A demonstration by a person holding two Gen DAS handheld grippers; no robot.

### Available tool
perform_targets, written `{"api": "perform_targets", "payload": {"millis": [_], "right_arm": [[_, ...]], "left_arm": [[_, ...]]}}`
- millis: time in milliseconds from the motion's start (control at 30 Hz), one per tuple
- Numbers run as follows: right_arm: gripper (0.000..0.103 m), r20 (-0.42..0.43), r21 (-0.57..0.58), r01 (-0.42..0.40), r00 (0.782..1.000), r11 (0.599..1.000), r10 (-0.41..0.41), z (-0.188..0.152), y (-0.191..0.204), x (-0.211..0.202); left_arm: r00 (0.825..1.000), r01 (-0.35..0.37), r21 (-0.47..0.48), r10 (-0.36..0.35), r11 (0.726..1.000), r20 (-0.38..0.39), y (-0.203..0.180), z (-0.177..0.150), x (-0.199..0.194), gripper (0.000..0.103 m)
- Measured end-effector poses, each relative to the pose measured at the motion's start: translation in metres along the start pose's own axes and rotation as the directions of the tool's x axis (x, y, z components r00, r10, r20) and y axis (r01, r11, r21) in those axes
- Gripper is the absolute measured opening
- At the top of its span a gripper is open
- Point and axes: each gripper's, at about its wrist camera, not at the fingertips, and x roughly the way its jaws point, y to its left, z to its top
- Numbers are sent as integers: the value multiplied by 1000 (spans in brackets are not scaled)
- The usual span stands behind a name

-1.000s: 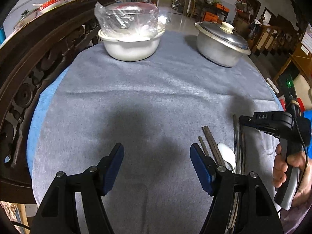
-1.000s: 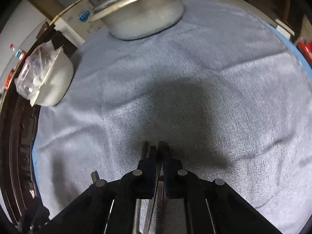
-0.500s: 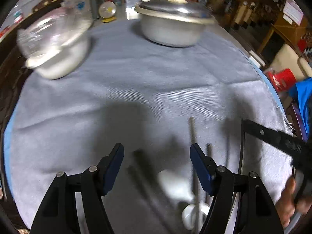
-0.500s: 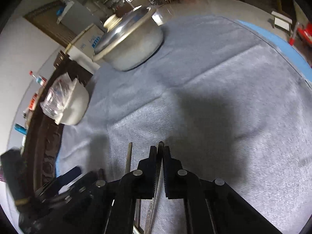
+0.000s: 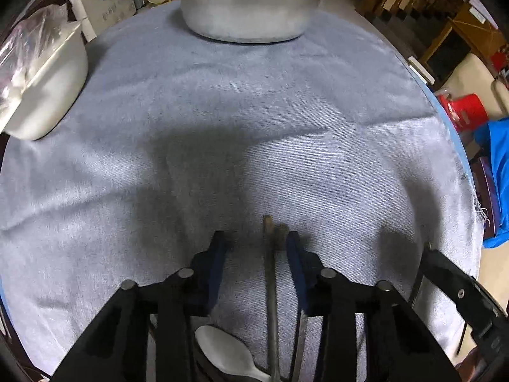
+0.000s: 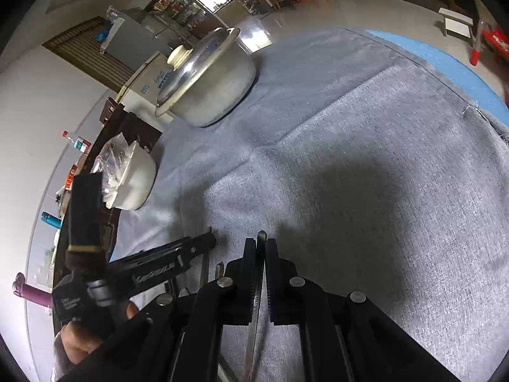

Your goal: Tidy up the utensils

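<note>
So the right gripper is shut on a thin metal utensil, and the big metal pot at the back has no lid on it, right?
Not quite: the pot does have a lid, as the right wrist view shows. The right gripper is indeed shut on a thin metal utensil.

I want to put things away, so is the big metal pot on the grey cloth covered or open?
Covered. The large aluminium pot wears its shiny metal lid with a pale knob, seated on its rim.

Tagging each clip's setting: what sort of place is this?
Probably a home dining area: a cloth-covered round table carrying a lidded metal pot, a plastic-covered white bowl, chopsticks and a white spoon, with furniture behind.
</note>
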Motion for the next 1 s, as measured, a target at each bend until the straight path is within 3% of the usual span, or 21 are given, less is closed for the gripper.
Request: {"api": "perform_targets", "payload": {"millis": [67, 100, 200, 400, 500, 667, 1000], "right_arm": [[6, 5, -3, -3, 1000, 1000, 3, -1, 1, -3], [6, 9, -4, -5, 1000, 1000, 5, -2, 1, -6], [6, 25, -13, -9, 1000, 1000, 9, -4, 6, -15], [6, 98, -67, -6, 995, 998, 13, -15, 29, -53], [6, 154, -94, -8, 988, 996, 22, -26, 44, -78], [6, 259, -154, 22, 966, 988, 19, -57, 74, -122], [6, 398, -222, 64, 917, 973, 30, -107, 115, -185]], "left_arm": [[1000, -18, 16, 18, 1000, -3, -3, 0, 1, 9], [1000, -9, 16, 9, 1000, -7, -3, 0, 1, 6], [999, 38, -29, -38, 999, 2, 3, -5, -1, 5], [981, 93, -65, -81, 994, 177, 19, -41, -57, 5], [959, 98, -54, -79, 994, 274, 21, -68, -100, 5], [902, 114, -38, -87, 993, 423, 35, -99, -171, 5], [797, 95, -65, -37, 993, 603, 58, -172, -241, 5]]}}
